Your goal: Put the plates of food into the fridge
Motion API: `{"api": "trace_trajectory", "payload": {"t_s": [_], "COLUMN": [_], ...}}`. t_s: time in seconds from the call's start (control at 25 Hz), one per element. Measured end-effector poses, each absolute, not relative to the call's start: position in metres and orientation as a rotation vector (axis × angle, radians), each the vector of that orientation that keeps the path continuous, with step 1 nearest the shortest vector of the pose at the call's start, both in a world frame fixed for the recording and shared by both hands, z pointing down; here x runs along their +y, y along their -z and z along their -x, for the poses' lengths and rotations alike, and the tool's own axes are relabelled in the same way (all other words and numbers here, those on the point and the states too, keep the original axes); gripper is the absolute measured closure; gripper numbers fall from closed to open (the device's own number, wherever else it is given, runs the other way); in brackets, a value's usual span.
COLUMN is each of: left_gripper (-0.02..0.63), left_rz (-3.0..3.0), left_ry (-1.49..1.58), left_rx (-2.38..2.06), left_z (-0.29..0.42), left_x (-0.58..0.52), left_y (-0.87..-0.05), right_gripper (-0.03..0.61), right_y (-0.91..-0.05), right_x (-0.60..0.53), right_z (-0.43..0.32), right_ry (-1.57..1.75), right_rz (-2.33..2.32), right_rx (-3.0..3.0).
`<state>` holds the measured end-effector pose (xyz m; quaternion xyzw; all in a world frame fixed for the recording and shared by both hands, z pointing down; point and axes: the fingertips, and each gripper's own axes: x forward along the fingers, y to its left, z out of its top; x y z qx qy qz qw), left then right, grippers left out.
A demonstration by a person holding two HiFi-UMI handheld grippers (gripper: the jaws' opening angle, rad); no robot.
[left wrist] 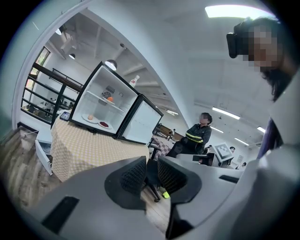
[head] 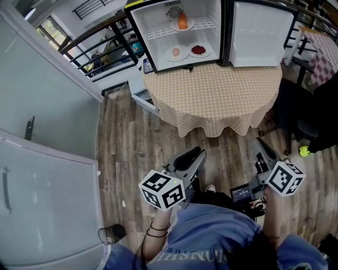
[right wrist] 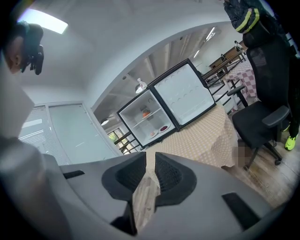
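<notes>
1. Head view: the open fridge (head: 138, 26) stands on the table (head: 216, 95). An orange-food plate (head: 182, 23) sits on its upper shelf, with a pale-food plate (head: 176, 52) and a red-food plate (head: 199, 50) below.
2. The left gripper (head: 194, 156) is well apart from the table, its jaws clenched and empty.
3. The right gripper (head: 262, 148) is beside it, its jaws likewise clenched on nothing.

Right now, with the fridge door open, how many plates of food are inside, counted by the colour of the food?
Plate with orange food, upper shelf of the fridge: 1
Plate with pale pink food, lower level: 1
Plate with red food, lower level: 1
Total: 3 plates
</notes>
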<state>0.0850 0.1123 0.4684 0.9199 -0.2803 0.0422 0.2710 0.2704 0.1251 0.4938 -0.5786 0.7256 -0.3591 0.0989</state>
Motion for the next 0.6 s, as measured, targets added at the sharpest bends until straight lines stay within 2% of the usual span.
{"api": "trace_trajectory", "payload": {"t_s": [0.6], "left_gripper": [0.526], "left_rz": [-2.464], "left_ry": [-0.145], "left_rx": [-0.809], "left_z": [-0.076], "left_x": [0.154], "left_y": [-0.473], "right_gripper": [0.514], "right_y": [-0.501], "right_x": [0.166], "right_z": [-0.263], "right_ry": [1.080], "right_rz": [1.661], "right_rx": [2.196]}}
